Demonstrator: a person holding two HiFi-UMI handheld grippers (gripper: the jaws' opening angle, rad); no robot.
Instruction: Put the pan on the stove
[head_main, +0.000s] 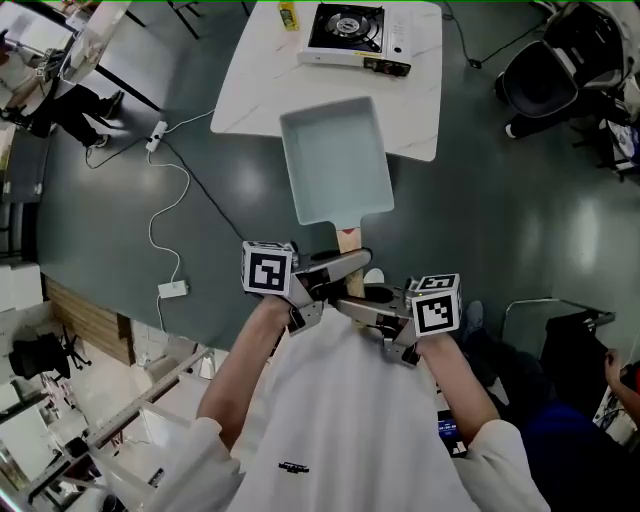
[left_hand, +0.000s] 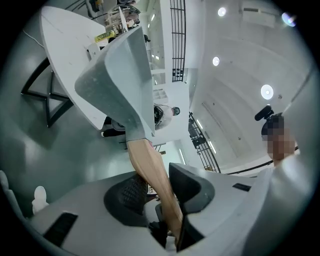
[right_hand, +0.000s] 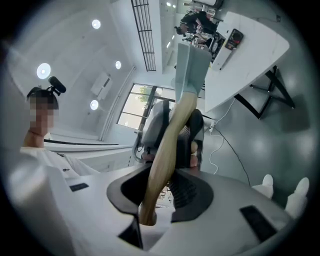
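Left gripper (left_hand: 160, 190): jaws are narrow and clamped on the pan's wooden handle (left_hand: 150, 170), with a pad on either side of it.
Right gripper (right_hand: 165, 187): closed on the same handle, nearer its free end, whose butt sits just ahead of the jaw root.
Pan (head_main: 335, 160): rectangular, pale and empty. Both grippers hold it in the air, it rests on nothing, and its far end overlaps the near edge of the table (head_main: 260, 90).
Stove (head_main: 345, 35): at the far side of the table, its burner bare, well apart from the pan.
Done: the grasp and lift look complete.
Left: by my judgement, carrying the pan forward, setting it on the burner and letting go.
Head view alone: shows the stove, the pan's empty inside and the gap between pan and stove.
Gripper views alone: show the pads pressing the handle and the pan's grey underside. The head view hides this contact behind the marker cubes.
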